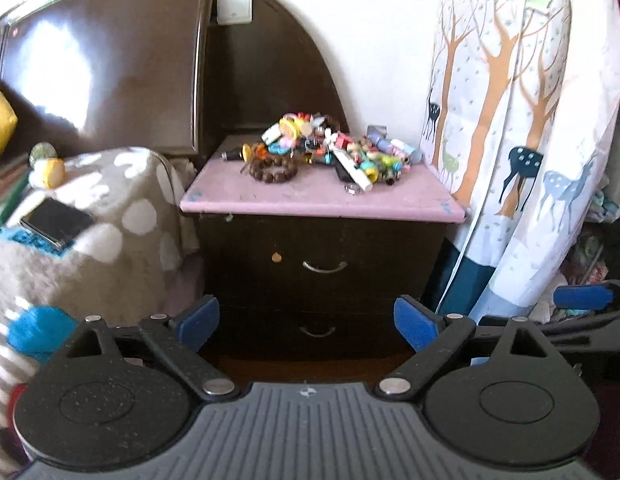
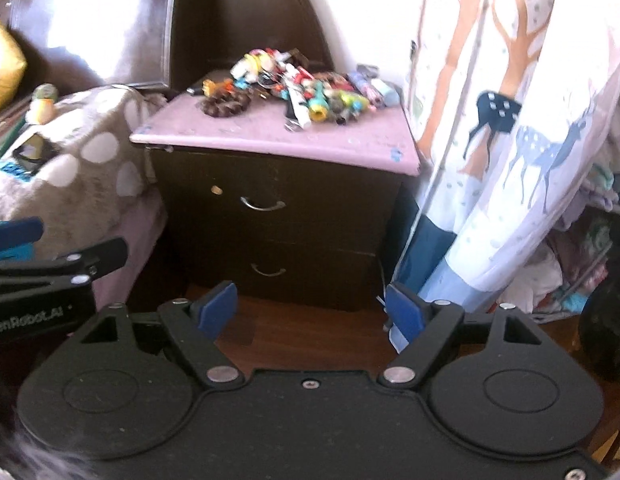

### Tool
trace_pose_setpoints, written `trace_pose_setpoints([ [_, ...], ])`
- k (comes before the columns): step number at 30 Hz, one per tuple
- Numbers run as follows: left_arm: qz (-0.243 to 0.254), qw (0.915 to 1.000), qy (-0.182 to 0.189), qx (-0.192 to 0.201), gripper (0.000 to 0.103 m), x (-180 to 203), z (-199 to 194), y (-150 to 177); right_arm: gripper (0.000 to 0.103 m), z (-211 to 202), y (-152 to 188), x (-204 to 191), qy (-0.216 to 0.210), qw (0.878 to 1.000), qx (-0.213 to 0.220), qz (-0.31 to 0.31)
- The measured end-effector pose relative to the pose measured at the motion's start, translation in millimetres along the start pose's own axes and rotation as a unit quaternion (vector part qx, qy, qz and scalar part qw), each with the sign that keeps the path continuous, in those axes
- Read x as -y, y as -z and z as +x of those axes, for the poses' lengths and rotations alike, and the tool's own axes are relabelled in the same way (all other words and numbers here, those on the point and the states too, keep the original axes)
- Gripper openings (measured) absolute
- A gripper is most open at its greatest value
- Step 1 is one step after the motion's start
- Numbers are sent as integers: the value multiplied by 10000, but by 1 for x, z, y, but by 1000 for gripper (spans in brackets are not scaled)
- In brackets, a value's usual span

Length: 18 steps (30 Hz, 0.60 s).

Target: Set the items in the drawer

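Dark brown nightstand (image 1: 322, 248), pink top; grey white-spotted blanket (image 1: 121, 200); white deer-print curtain (image 1: 522, 120).

White wall (image 1: 370, 40), dark headboard (image 1: 109, 60) (sunlit), deer-print curtain (image 1: 510, 120), wood floor (image 2: 310, 332).

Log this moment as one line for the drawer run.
stage: approach | left gripper: open, empty | right gripper: open, empty | both drawers: closed | trinket pile: on nightstand top
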<state>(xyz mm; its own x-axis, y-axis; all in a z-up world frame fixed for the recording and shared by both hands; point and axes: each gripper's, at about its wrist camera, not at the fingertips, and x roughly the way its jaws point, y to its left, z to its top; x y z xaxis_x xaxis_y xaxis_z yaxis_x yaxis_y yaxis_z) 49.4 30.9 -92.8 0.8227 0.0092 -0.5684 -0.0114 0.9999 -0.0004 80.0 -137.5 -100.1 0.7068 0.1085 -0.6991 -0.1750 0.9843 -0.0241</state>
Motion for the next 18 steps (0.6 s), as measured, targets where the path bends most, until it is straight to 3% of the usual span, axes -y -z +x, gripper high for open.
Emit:
trace_pose_setpoints([
  [6, 296, 9984, -335, 336, 101, 9, -35, -15, 84, -36, -3, 1, -97, 9999, 138, -10],
  [9, 331, 9981, -326, 396, 101, 12, -48, -17, 89, -50, -5, 2, -81, 9998, 207, -24],
  [14, 137, 9985, -293, 449, 101, 13, -68, -22, 89, -68, -7, 4, -84, 9994, 334, -28],
  [18, 265, 9977, -343, 520, 101, 19, -81, -27, 89, -80, -9, 6, -111, 9992, 392, -46],
])
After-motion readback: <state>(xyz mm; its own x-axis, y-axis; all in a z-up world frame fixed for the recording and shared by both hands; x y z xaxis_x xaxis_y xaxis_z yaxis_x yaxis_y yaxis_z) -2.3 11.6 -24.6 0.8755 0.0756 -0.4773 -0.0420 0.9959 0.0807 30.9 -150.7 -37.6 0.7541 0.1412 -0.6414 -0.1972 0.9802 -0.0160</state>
